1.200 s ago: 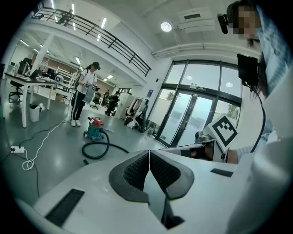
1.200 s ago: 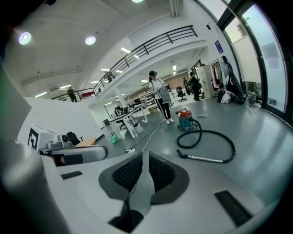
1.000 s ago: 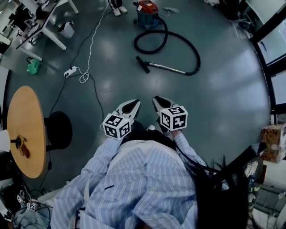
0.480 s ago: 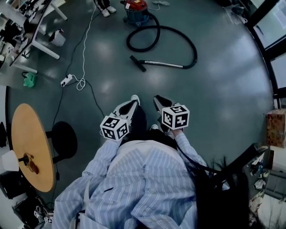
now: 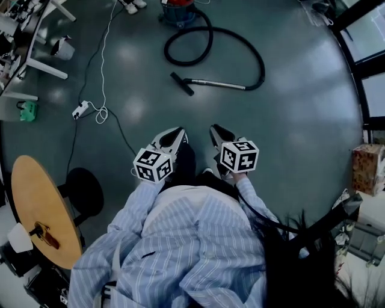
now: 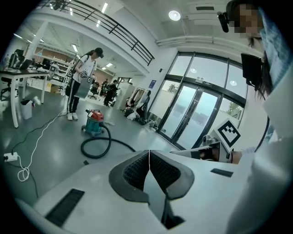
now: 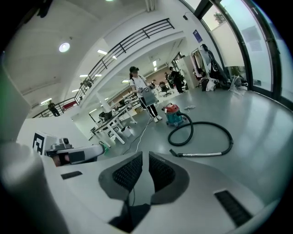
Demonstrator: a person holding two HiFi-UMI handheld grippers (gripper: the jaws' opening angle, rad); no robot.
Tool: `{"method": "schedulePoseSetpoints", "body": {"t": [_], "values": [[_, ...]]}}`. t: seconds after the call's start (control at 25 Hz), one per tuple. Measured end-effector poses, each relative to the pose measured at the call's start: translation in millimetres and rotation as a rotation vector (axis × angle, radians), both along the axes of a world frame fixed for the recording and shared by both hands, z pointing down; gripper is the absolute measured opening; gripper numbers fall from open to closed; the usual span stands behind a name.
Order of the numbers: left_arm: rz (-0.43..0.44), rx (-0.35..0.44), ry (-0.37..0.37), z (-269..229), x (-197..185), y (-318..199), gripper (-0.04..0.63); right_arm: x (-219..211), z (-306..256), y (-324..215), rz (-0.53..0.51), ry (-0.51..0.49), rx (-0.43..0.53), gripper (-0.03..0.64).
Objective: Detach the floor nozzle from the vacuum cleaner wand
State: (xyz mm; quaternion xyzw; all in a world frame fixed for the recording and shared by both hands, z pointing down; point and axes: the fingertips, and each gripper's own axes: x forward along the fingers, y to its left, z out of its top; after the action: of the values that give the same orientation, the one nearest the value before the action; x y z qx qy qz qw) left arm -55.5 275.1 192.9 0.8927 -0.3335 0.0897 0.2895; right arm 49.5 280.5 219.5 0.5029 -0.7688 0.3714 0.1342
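The red vacuum cleaner (image 5: 178,6) sits on the grey floor at the top of the head view, its black hose (image 5: 255,60) looping to the metal wand (image 5: 218,84). The black floor nozzle (image 5: 181,83) is on the wand's left end. My left gripper (image 5: 179,133) and right gripper (image 5: 215,129) are held side by side in front of my striped shirt, well short of the nozzle, both shut and empty. The right gripper view shows the nozzle (image 7: 174,152), wand (image 7: 203,154) and vacuum (image 7: 174,114) beyond its gripper (image 7: 145,157). The left gripper (image 6: 149,153) points towards the vacuum (image 6: 94,122).
A round wooden table (image 5: 42,204) and a black stool base (image 5: 81,189) stand at the left. A power strip with white cable (image 5: 81,109) lies on the floor near desks (image 5: 30,54). A cardboard box (image 5: 367,168) is at the right. A person (image 6: 82,82) stands beyond the vacuum.
I have walked forward with both grippers carried along, still shut. The round table and power strip have slid lower in the head view, and the vacuum's body has slid up to the top edge.
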Motion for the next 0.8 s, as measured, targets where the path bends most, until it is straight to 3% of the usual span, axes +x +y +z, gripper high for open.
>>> {"method": "schedulePoseSetpoints", "body": {"t": [0.16, 0.52, 0.8], "values": [[-0.014, -0.002, 0.006, 5.3, -33.6, -54.6, 0.009, -29.1, -1.5, -48.6, -0.007, 0.034, 0.015, 0.049], [-0.019, -0.018, 0.015, 23.5, -84.6, -139.4, 0.009, -61.5, 9.2, -112.9, 0.004, 0.054, -0.071, 0.049], [-0.030, -0.060, 0.057, 37.4, -96.3, -167.9, 0.009, -62.5, 20.9, -139.5, 0.013, 0.071, -0.125, 0.049]]}}
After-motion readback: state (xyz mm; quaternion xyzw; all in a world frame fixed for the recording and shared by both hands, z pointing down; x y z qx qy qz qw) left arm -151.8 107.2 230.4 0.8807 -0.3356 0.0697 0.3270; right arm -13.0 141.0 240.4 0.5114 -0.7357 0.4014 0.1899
